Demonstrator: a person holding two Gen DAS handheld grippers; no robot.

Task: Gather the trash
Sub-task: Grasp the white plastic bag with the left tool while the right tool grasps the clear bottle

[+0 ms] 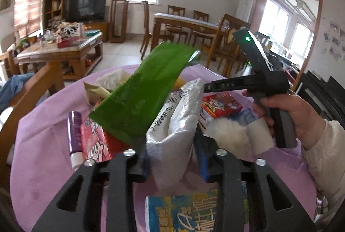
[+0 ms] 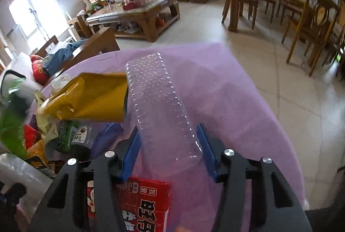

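In the left wrist view my left gripper (image 1: 174, 158) is shut on a silver foil bag (image 1: 179, 124), with a green wrapper (image 1: 142, 93) tilted up beside it above the trash pile. The right gripper (image 1: 207, 87) shows there, held by a hand at the right. In the right wrist view my right gripper (image 2: 169, 145) holds a clear dimpled plastic cup (image 2: 159, 102) between its blue pads (image 2: 131, 150). A yellow foil bag (image 2: 90, 98) lies to the cup's left. A red carton (image 2: 140, 206) lies under the gripper.
A round table with a purple cloth (image 2: 226, 102) carries the trash. A purple tube (image 1: 74, 137), a pink packet (image 1: 94, 141) and a blue-yellow box (image 1: 185, 212) lie on it. A dark bottle (image 2: 79, 139) lies at left. Wooden chairs (image 2: 312, 22) and a coffee table (image 1: 60, 48) stand beyond.
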